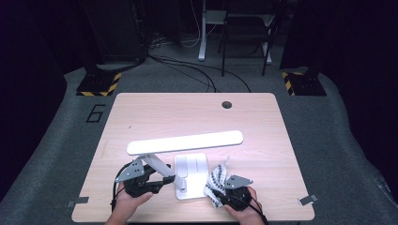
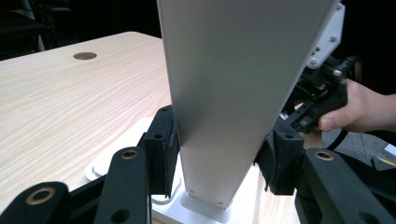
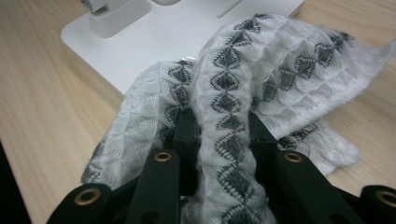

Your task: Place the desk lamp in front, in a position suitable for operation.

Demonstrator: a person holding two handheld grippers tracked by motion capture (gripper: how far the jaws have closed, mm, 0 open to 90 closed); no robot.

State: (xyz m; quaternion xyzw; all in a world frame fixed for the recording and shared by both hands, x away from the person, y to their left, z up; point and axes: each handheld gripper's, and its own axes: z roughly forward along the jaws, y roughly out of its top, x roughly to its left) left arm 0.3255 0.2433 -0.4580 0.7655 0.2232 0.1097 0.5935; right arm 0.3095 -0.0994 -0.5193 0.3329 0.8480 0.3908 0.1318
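- A white desk lamp [image 1: 187, 154] stands on the light wooden counter [image 1: 141, 112], close to the near edge and about midway between the left and right edges.
- The lamp base [image 1: 191, 176], a flat white slab, lies flat on the counter; a slanted lamp arm [image 2: 233, 84] rises from its near-left part to a long light bar [image 1: 185, 142] that runs left to right above the counter.
- The left gripper [image 1: 155, 183] sits near the near-left corner, held in the person's left hand [image 1: 129, 201]; its fingers [image 2: 161, 154] are clamped on the lamp arm just above the base, one pad pressing each side.
- The right gripper [image 1: 220, 190] is near the near edge, just right of the base, held in the right hand [image 1: 244, 208].
- Its fingers [image 3: 184, 135] are closed on a fold of a white cloth with grey diamond pattern [image 3: 261, 74], which runs up between them.
- The cloth lies bunched on the counter, its far part draped over the near-right corner of the base.
- A round hole [image 1: 227, 104] sits near the counter's far edge, toward the right.
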